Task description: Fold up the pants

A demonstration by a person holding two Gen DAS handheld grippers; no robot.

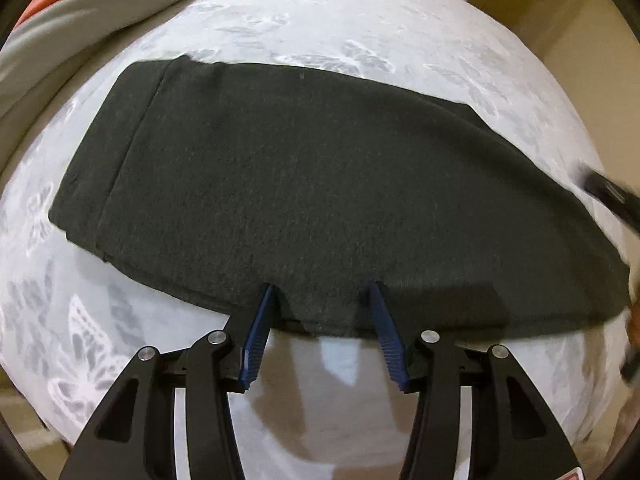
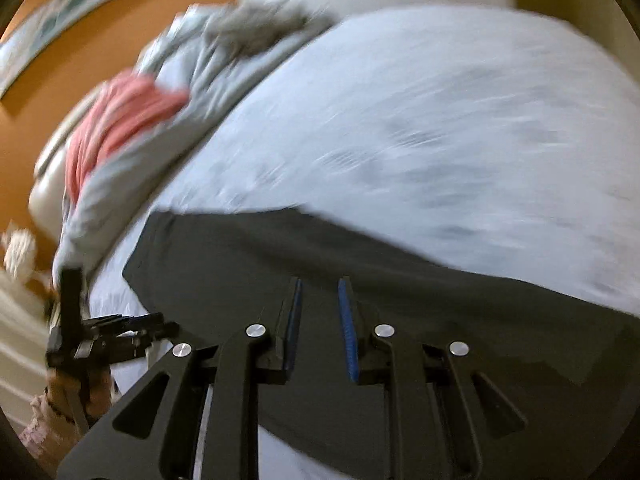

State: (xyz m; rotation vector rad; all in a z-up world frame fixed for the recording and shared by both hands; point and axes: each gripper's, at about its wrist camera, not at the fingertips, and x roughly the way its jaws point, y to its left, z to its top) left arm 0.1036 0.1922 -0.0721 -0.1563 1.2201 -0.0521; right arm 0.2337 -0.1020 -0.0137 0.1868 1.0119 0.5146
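On the pale bedspread, dark folded pants flat, near edge between the spread-apart left hand-held gripper tips.

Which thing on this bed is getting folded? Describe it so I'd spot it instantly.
Find the pale butterfly-print bedspread covering the bed. Flat across its middle lie the dark pants, already folded into a long band. They are the only charcoal item; the rumpled gray and red-striped bedding sits at the edge.
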